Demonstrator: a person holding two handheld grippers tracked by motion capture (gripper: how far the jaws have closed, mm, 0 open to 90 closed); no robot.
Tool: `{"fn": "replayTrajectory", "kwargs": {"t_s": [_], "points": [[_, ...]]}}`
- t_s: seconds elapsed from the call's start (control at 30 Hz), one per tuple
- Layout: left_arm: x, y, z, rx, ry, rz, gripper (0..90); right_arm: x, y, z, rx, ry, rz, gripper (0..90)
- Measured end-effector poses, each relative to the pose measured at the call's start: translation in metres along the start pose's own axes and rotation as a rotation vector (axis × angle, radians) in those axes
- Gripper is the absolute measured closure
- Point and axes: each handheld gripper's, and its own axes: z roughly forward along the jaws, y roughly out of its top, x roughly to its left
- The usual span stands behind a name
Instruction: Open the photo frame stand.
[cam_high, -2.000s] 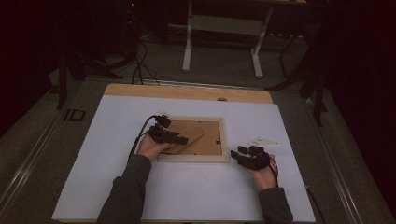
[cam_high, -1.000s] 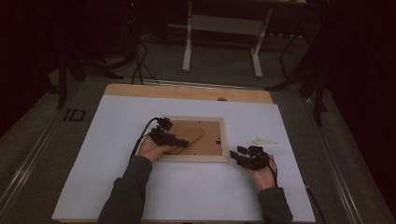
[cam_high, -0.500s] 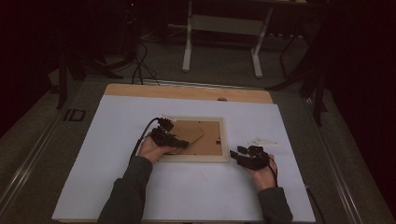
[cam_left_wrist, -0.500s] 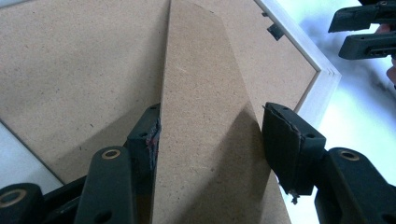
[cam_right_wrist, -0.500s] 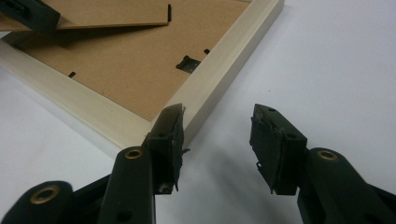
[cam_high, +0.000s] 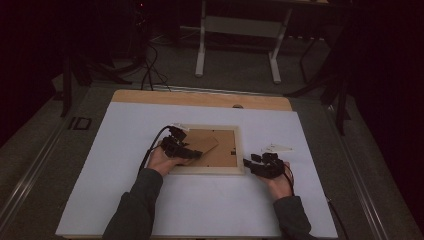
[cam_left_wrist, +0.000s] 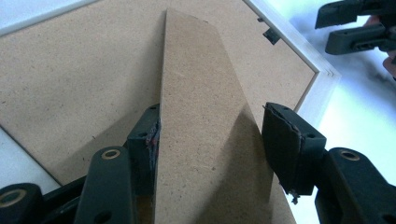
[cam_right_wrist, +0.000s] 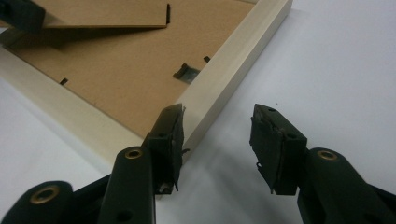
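Note:
A light wooden picture frame (cam_high: 207, 170) lies face down in the middle of the white table, its brown backing board (cam_high: 227, 150) up. A brown fold-out stand (cam_left_wrist: 201, 84) is lifted off the backing. My left gripper (cam_left_wrist: 212, 135) spans the stand's width, a pad against each long edge. In the high view, that gripper (cam_high: 196, 151) reaches over the frame's left side. My right gripper (cam_right_wrist: 217, 130) is open at the frame's near right corner (cam_right_wrist: 233, 60), one pad beside the wood and bare table between the pads. A metal clip (cam_right_wrist: 187, 73) sits on the backing there.
A small pale scrap (cam_high: 277, 147) lies on the white table top (cam_high: 150, 210) just beyond my right hand. The table's far wooden edge (cam_high: 200, 98) borders dark floor with cables and a white stand's legs (cam_high: 237, 55).

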Motion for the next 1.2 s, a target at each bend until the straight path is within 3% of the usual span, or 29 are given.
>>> {"fn": "replayTrajectory", "kwargs": {"t_s": [0.33, 0.87, 1.2], "points": [[-0.01, -0.001, -0.005, -0.025, 0.036, 0.059, 43.9, -0.012, 0.012, 0.008, 0.004, 0.009, 0.038, 53.4], [-0.021, -0.005, -0.01, -0.062, 0.077, 0.112, 43.9, -0.009, 0.038, 0.017, -0.006, 0.032, 0.04, 53.3], [-0.032, -0.007, -0.014, -0.076, 0.123, 0.17, 43.8, -0.011, 0.048, 0.025, -0.019, 0.048, 0.085, 52.8]]}}
